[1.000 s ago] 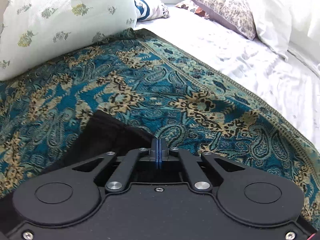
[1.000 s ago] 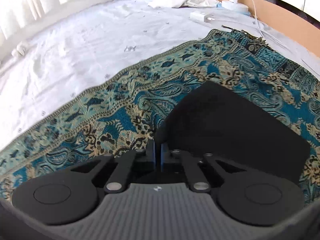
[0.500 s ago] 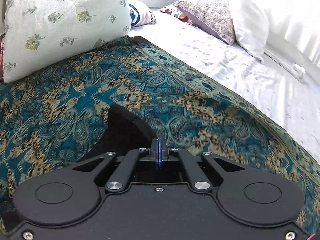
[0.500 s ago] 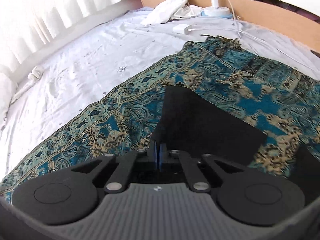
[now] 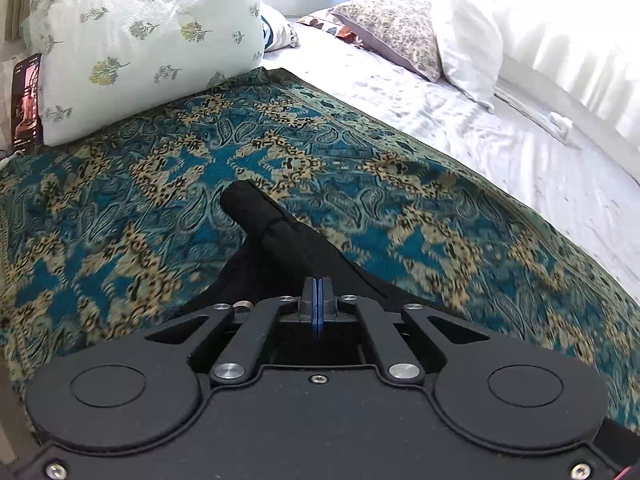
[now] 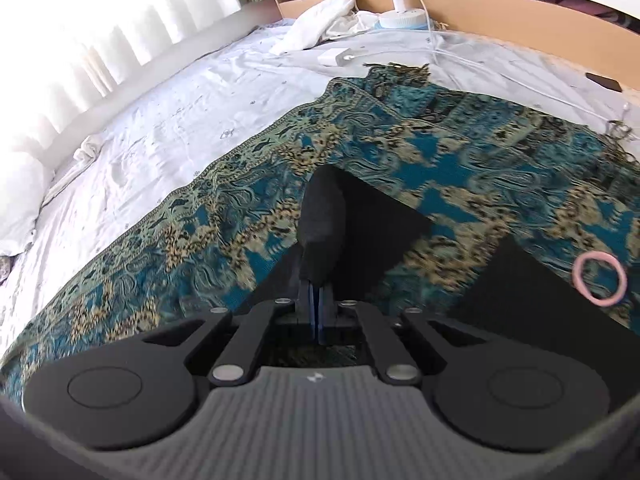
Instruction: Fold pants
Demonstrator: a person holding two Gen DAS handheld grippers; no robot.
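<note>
Left wrist view shows the bed with a white sheet, and on it lies a teal paisley shawl. No box or basket is seen in either view; the bed carries all things. At its far end rest a floral pillow, a patterned cushion and a white pillow. A phone leans beside the floral pillow.

The pants are black and sit on the shawl. In this view a thick edge of the cloth is lifted and stands out forward from the left gripper like a short roll, and the rest spreads dark below it. The fingers are pressed together on this cloth.

In the right wrist view the pants lie partly flat on the shawl, with a straight edge, and another dark part is at the lower right. The right gripper has its fingers closed on a raised fold of the pants. A pink hair band lies on the shawl near the dark part. Far behind, on the sheet, are a white cloth, a charger with cables and a round white device at the wooden board.

Both grippers point forward and low over the shawl.
</note>
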